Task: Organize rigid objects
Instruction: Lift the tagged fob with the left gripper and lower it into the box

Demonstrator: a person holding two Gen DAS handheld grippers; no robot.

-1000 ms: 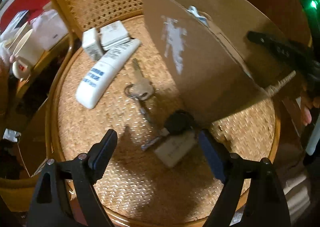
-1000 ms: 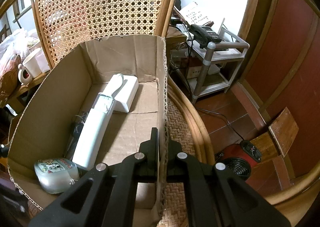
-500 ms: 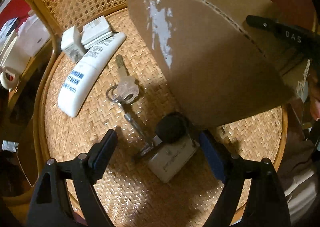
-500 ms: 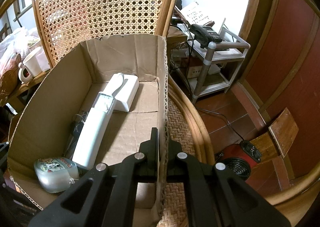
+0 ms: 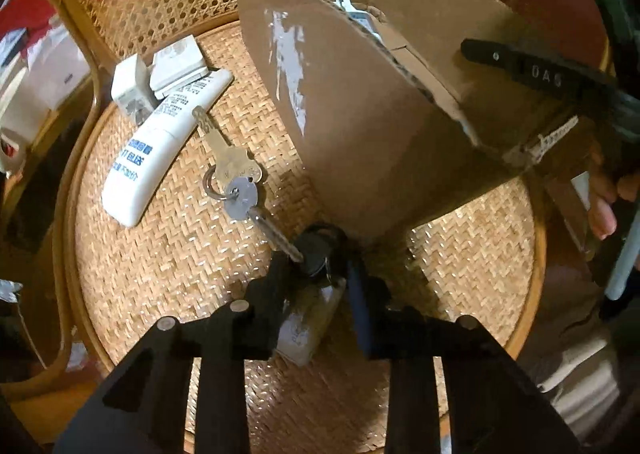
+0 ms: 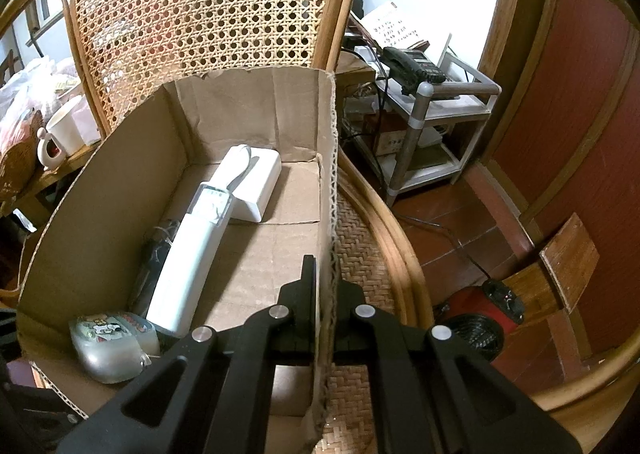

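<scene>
2 tongs are in use, each with a distinct role. The right tongs (image 6: pixel 325 286) are clenched on the near side wall of the cardboard box (image 6: pixel 256 254), one finger inside and one outside, apparently to steady the box on the woven chair seat (image 5: pixel 192 254) while it is loaded. The left tongs (image 5: pixel 316 274) are closed in around the black key fob (image 5: pixel 316 252) and the pale tag (image 5: pixel 308 318) attached to it; the fingers appear to be in contact with the tag, and the bunch is judged gripped but not visibly lifted from the seat. The linked keys (image 5: pixel 236 178) trail away from the fob across the weave. Already inside the box are noted a long white device (image 6: pixel 192 254), a white block (image 6: pixel 260 182) and a clear-cased item (image 6: pixel 112 342) in the near corner. Outside it, a white tube (image 5: pixel 160 146) and 2 small white boxes (image 5: pixel 160 74) lie near the chair back. The box corner stands just beside the fob and is judged the main obstruction: a lift would have to clear the high wall, and the trailing keys could catch on its edge.
</scene>
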